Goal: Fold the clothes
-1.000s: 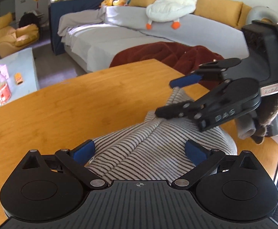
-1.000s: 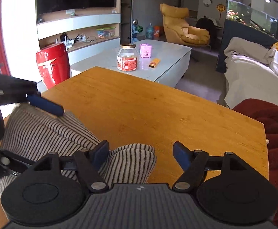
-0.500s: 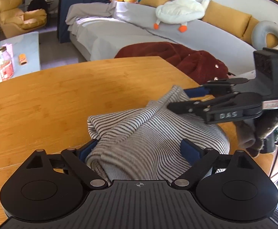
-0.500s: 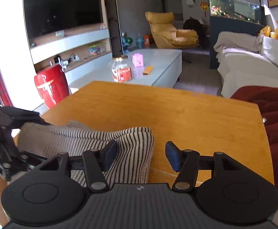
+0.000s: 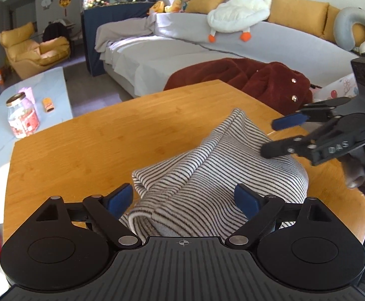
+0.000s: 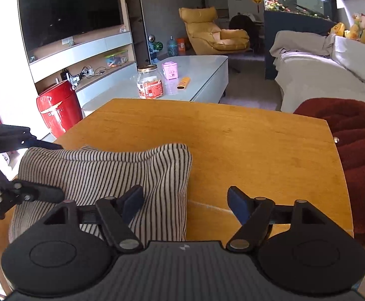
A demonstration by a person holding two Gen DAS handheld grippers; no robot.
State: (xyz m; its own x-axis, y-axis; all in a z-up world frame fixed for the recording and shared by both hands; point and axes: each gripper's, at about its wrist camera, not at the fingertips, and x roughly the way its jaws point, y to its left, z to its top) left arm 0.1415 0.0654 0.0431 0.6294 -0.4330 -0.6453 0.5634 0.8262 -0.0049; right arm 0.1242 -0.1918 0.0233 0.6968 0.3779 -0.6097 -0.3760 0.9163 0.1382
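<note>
A wooden table (image 5: 87,148) is carrying one striped cloth (image 5: 215,173), which is lying folded in a loose bundle near the table's right front part. The cloth (image 6: 102,170) is resting directly on the wood of the table (image 6: 245,148). Behind it, a low white table (image 6: 202,67) is carrying a jar (image 6: 150,82), a pink box (image 6: 170,70) just beside the jar, and a small orange pack (image 6: 184,82) lying flat.

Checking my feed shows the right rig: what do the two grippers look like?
Both are matte black. The left gripper has round pivot housings, silver pivot pins, linkage arms, blue finger pads and a ribbed top plate. The right gripper matches it; from the left wrist view its arm reads "DAS".
</note>
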